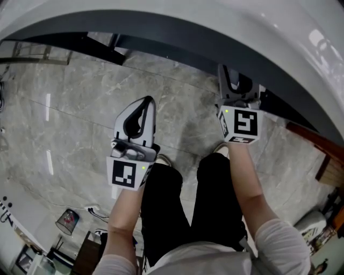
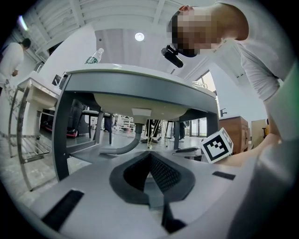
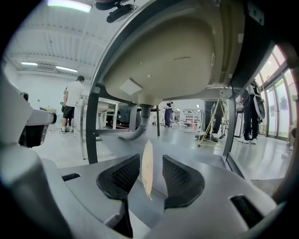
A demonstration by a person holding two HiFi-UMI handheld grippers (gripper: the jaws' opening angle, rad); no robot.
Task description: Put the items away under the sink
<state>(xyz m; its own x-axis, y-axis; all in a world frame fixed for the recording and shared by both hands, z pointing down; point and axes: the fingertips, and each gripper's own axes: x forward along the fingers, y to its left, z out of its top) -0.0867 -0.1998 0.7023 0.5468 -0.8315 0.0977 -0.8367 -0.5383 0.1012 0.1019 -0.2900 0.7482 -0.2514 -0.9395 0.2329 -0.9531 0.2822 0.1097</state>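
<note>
With the left gripper (image 1: 145,105) clenched empty and the right gripper (image 1: 235,80) parted around a thin pale slip (image 3: 147,169) below the sink's (image 1: 161,16) front edge, the unpinched slip could fall.

— What's underfoot?
— A grey marbled floor (image 1: 80,107), glossy, with pale seams.
— And farther off?
— A wooden cabinet (image 2: 236,133) on the right, a metal rack (image 2: 23,140) on the left, and a round ceiling light (image 2: 139,36) overhead. A person in a white shirt and dark shorts (image 3: 72,105) stands well back.
</note>
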